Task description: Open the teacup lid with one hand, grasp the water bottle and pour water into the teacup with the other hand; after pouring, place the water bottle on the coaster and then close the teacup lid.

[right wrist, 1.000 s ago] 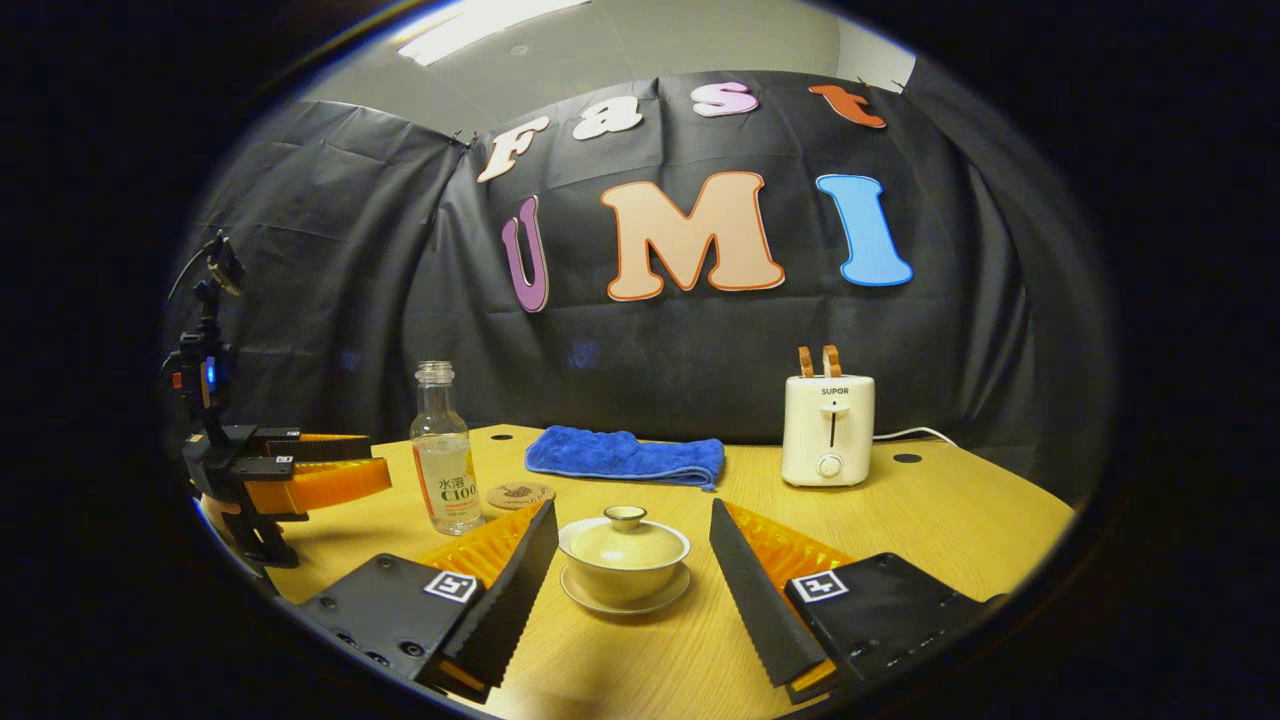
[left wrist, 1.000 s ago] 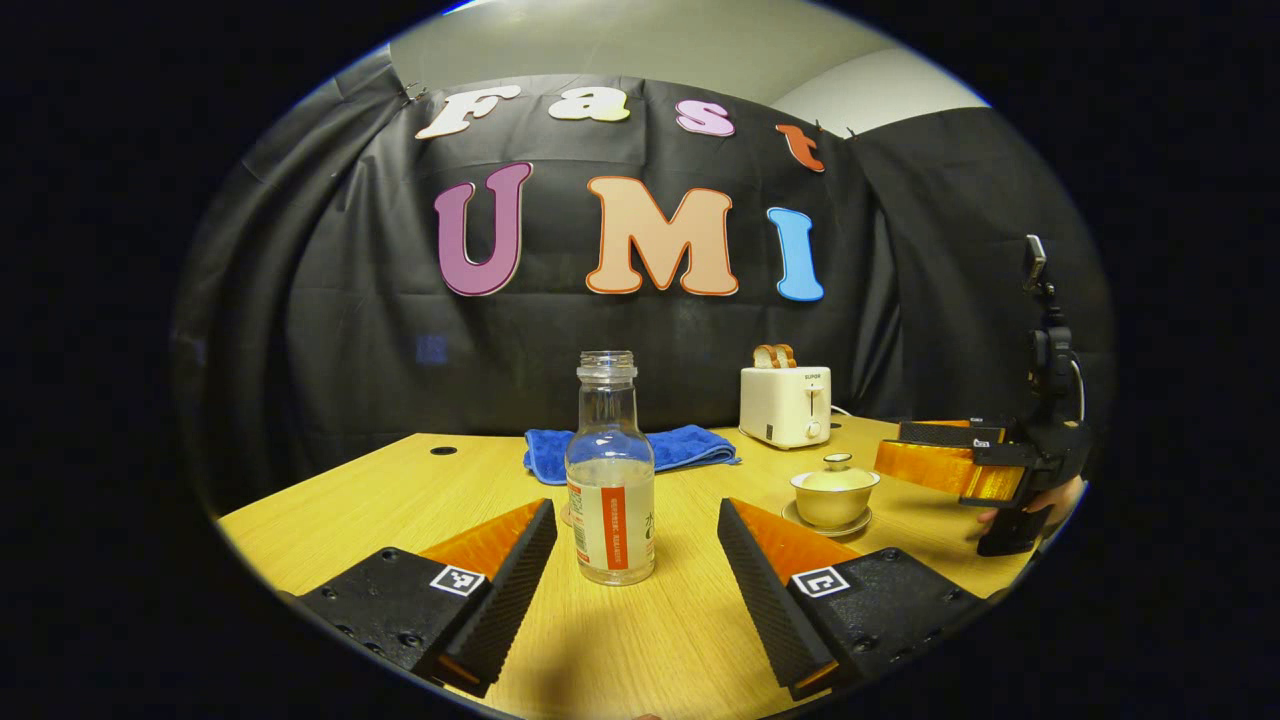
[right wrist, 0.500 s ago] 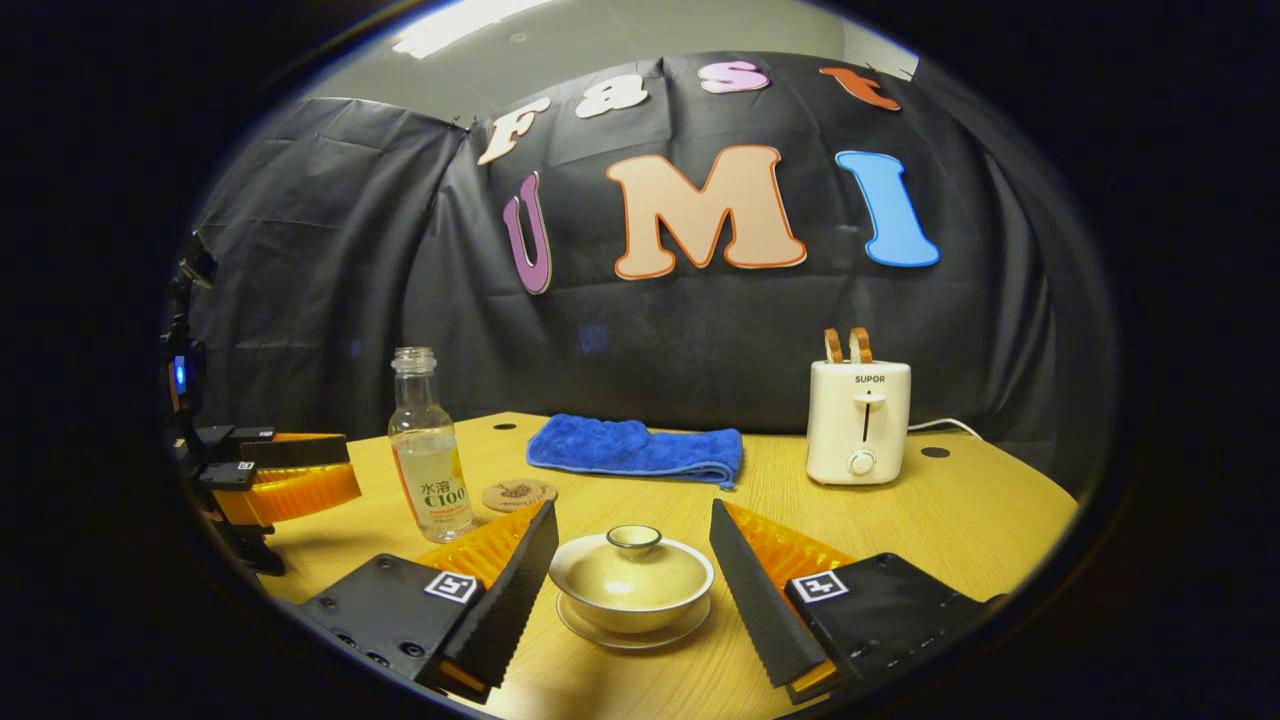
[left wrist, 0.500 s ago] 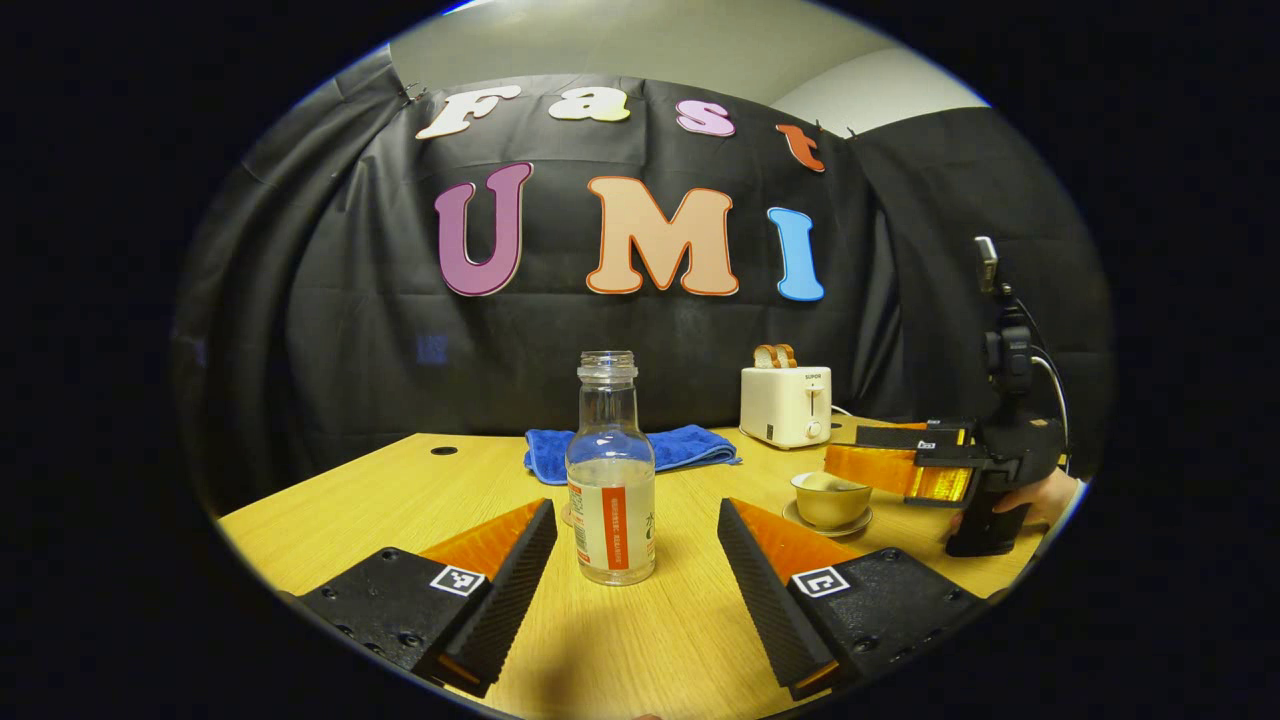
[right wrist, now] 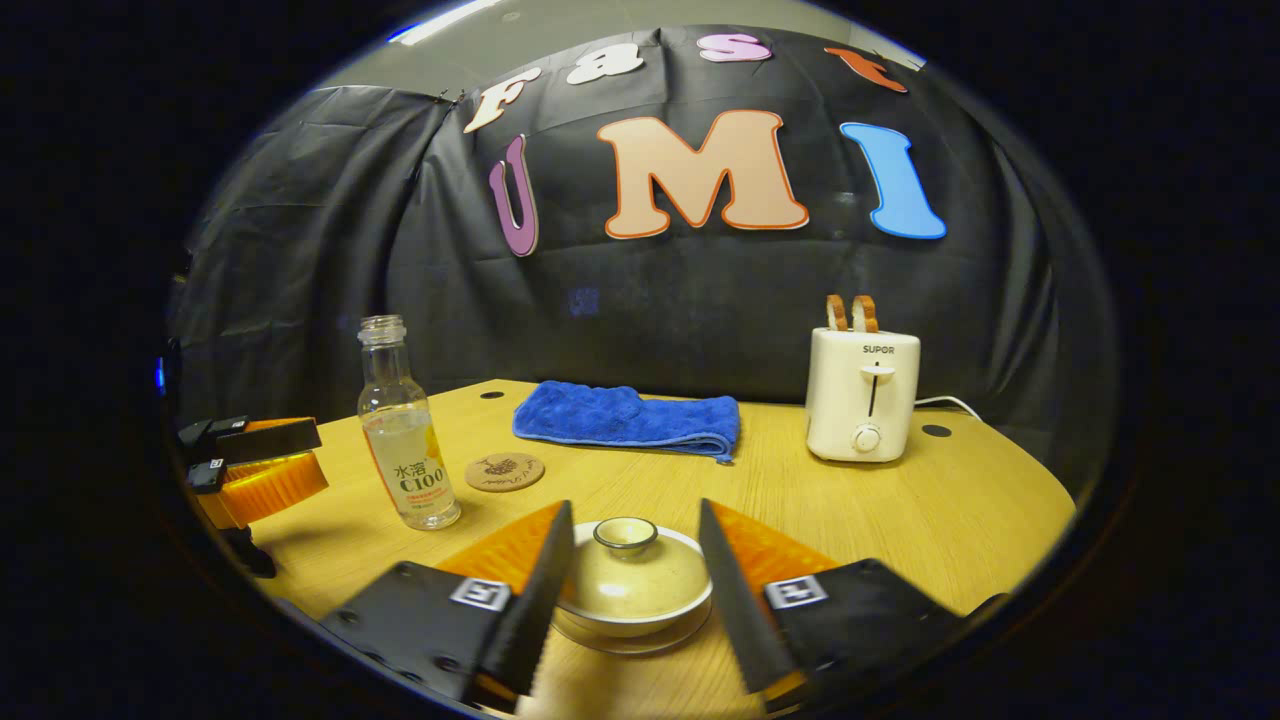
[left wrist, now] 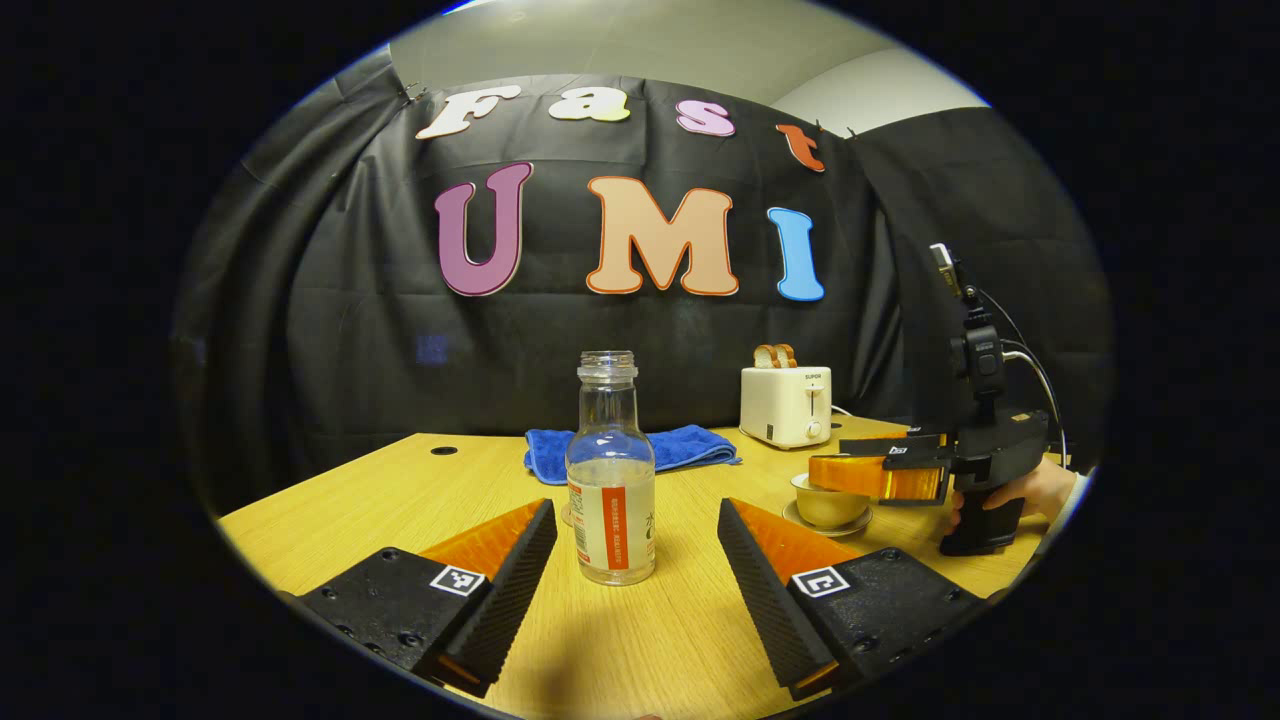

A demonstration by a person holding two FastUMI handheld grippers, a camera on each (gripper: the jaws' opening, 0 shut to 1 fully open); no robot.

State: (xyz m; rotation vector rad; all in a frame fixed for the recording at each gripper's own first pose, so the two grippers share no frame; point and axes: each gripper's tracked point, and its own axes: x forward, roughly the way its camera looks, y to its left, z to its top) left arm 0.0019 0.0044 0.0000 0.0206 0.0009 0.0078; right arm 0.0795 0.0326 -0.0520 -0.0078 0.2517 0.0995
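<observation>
We saw the left tongs (left wrist: 637,560) held wide open just above the yellow wooden bench (left wrist: 400,480), gripping nothing, with the clear glass water bottle with an orange-and-white label (left wrist: 610,470) standing upright straight ahead, between the two fingers and a little beyond their tips without touching either. The bottle had no cap and held water to about its middle. From the right gripper view, the right tongs (right wrist: 632,560) were also open, their fingers passing on either side of the cream ceramic teacup (right wrist: 632,600), which sat on its pale saucer (right wrist: 620,640) with the domed lid with a small round knob (right wrist: 627,565) in place; we could not tell whether the fingers touched the lid, and they were not clamped on it. In the left gripper view, the right tongs (left wrist: 875,475) appeared farther off to the right, held by a hand (left wrist: 1010,495) and lying level over the cup. Ahead and to the left of the right tongs, the round brown cork coaster (right wrist: 504,471) lay bare on the bench, just beside the bottle. Beyond the cup, a folded blue cloth (right wrist: 625,418) lay near the back, and a white two-slot toaster with toast in it (right wrist: 863,395) stood ahead to the right.
</observation>
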